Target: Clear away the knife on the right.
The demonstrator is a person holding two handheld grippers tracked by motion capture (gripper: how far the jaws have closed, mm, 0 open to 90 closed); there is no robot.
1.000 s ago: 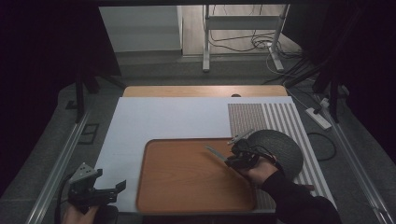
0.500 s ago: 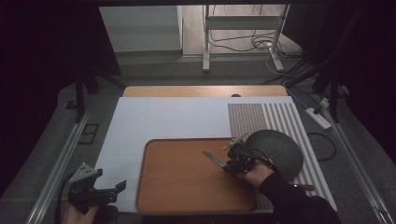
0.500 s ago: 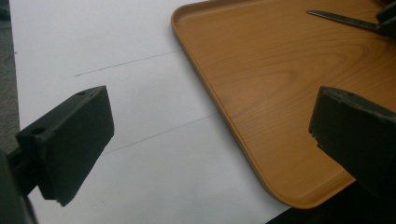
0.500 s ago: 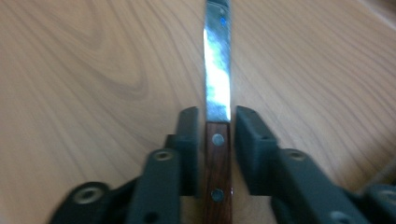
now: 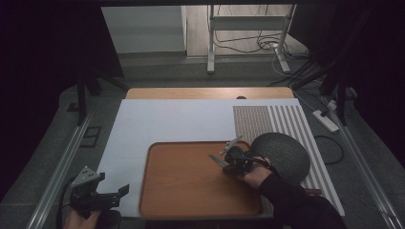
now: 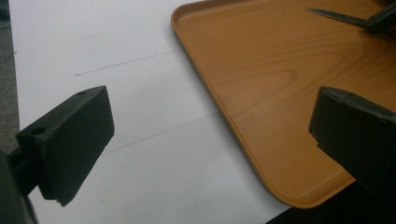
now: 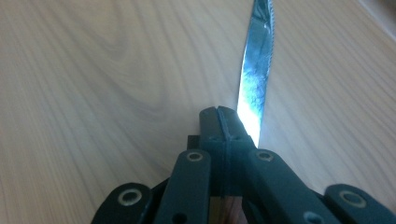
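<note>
My left gripper (image 5: 102, 196) is closest to me, down at the near left corner of the table. It sits over the white mat (image 5: 167, 124), just past the near left corner of the wooden tray (image 5: 191, 191). Its jaws stand wide apart and there is nothing between them. In the left gripper view I see the round tray corner (image 6: 299, 198) between my two jaws, with plain white mat on one side and smooth wood on the other. There is lots of free room here.

A bit farther in, my right arm comes up from the bottom in a dark sleeve (image 5: 296, 200). My right hand (image 5: 258, 174) is over the right part of the tray and points to the left. My right gripper (image 5: 234, 160) is pressed tight on a knife (image 7: 256, 65). In the right gripper view the jaws meet with no gap. The shiny blade sticks out past them over the wood. It has small teeth on one edge. In the high view the knife (image 5: 218, 160) points left and a little toward me. It is low over the tray, but I cannot tell if it touches the wood. The middle and left of the tray are bare, so there is room that way.

Just to the right of my hand is a dark round thing (image 5: 282, 155). It lies on a striped mat (image 5: 267, 119), close to the right edge of the tray.

Beyond that, the white mat runs to the far edge of the table (image 5: 210, 93).
</note>
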